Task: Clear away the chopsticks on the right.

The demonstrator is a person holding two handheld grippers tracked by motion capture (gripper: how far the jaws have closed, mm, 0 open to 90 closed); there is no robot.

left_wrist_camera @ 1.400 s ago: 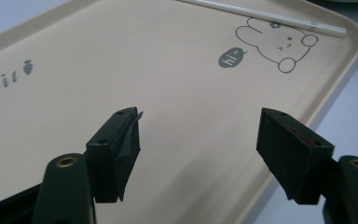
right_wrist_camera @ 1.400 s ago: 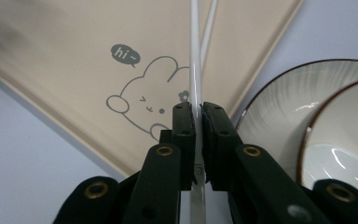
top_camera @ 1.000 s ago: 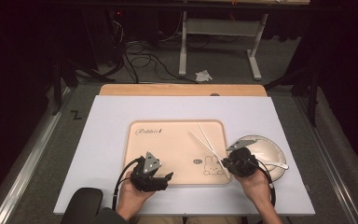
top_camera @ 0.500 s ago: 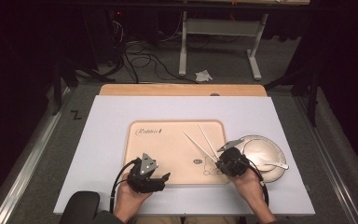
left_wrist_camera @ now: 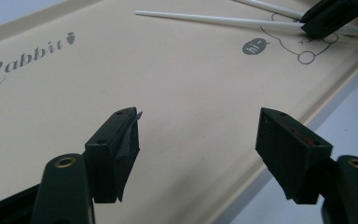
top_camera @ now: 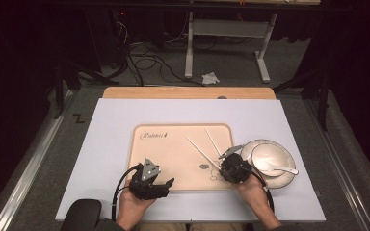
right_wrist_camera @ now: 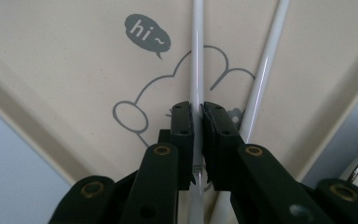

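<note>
Jaws of the right gripper (right_wrist_camera: 196,122) stand pressed together on one white chopstick (right_wrist_camera: 196,51) near its butt end, the stick running straight ahead from the pads across the tray's rabbit drawing in the right gripper view. A second chopstick (right_wrist_camera: 265,70) lies free just to the right of the clamped one, close beside it at the near end and splaying away farther off. From above, both sticks have their butt ends at the right gripper (top_camera: 232,168) and their long axes slanting away up and to the left over the beige tray (top_camera: 173,149), tips well apart. Any lift, by this reading, must follow that diagonal, and the right hand (top_camera: 250,190) is plainly the nearer one.

At the tray's near edge the left gripper (top_camera: 150,182) sits with its jaws wide apart and nothing between them, pointed across the bare tray toward the sticks, which lie well off to its right.

Beyond the right gripper, a white bowl (top_camera: 270,155) holding one spoon (top_camera: 280,168) rests on a plate (top_camera: 283,182) just beside the tray.

Count: two chopsticks, two grippers, one tray, one bowl, one spoon, one plate.
</note>
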